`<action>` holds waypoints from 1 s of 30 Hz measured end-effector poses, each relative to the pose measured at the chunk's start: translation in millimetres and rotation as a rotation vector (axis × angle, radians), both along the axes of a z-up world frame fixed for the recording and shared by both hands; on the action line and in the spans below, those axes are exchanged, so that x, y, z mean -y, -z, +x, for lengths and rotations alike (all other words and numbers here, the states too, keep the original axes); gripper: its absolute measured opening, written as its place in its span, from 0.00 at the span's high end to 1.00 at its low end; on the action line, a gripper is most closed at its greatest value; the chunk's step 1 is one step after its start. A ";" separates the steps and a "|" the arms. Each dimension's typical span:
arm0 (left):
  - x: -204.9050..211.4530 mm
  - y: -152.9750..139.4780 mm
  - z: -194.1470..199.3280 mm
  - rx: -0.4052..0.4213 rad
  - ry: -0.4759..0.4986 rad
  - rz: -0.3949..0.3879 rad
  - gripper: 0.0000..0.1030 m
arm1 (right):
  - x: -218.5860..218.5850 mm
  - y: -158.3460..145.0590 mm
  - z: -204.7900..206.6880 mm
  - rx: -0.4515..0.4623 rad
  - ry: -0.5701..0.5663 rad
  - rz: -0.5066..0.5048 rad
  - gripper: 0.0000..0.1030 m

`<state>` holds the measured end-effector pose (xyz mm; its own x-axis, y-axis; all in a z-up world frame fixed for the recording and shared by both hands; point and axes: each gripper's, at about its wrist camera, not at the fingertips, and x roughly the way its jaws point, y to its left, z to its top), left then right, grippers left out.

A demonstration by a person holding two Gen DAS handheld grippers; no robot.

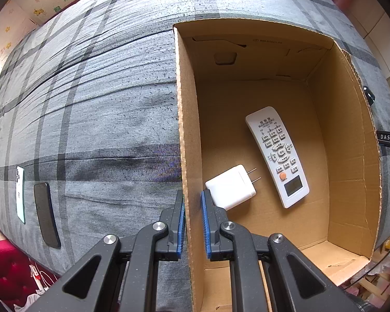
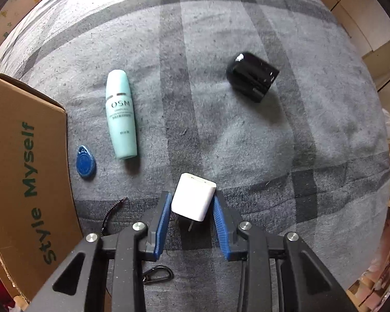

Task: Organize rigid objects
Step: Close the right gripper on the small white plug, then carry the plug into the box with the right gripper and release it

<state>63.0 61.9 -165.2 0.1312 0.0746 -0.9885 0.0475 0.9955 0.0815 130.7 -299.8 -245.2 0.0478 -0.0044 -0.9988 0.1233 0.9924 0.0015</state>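
Observation:
In the left wrist view, an open cardboard box (image 1: 184, 130) lies on a grey plaid bed. Inside it are a white remote control (image 1: 278, 156) and a white plug charger (image 1: 231, 186). My left gripper (image 1: 193, 208) straddles the box's left wall, its jaws close to the cardboard; whether they pinch it is unclear. In the right wrist view, my right gripper (image 2: 192, 208) has its blue pads on both sides of a second white plug charger (image 2: 193, 197), which rests on the bedcover with its prongs toward the camera. The jaws look closed on it.
Right wrist view: a teal OSM bottle (image 2: 121, 114), a blue key fob (image 2: 84, 161), a black cylindrical cap (image 2: 252, 76), a black carabiner (image 2: 157, 274) and the box's outer side (image 2: 26, 169). Left wrist view: two phones (image 1: 46, 218) lie at the bed's left edge.

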 end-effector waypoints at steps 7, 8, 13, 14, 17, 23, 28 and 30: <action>0.6 -0.6 0.2 0.002 0.003 0.002 0.88 | -4.1 -11.0 -0.9 0.012 0.008 0.009 0.67; 0.5 -0.2 0.0 0.003 0.005 0.004 0.88 | -3.1 -15.7 -1.1 0.016 0.008 0.008 0.67; 1.0 -1.0 0.6 0.003 0.003 -0.001 0.88 | -10.4 -36.5 1.4 0.046 -0.026 -0.001 0.67; 1.0 -1.0 0.5 0.004 0.004 0.000 0.88 | -10.2 -39.5 1.0 0.049 -0.031 -0.003 0.67; 1.4 -0.4 0.8 0.002 0.009 0.000 0.88 | -16.2 -49.9 1.0 0.069 -0.043 -0.009 0.67; 0.8 -0.5 0.1 0.005 0.014 -0.005 0.88 | -30.1 -73.2 -9.3 0.117 -0.082 -0.009 0.67; 0.6 -0.4 0.4 0.004 0.022 -0.008 0.88 | -42.9 -90.9 -11.3 0.149 -0.113 -0.003 0.67; 0.7 -0.7 0.1 0.005 0.023 -0.008 0.88 | -51.5 -99.7 -11.9 0.162 -0.128 0.005 0.67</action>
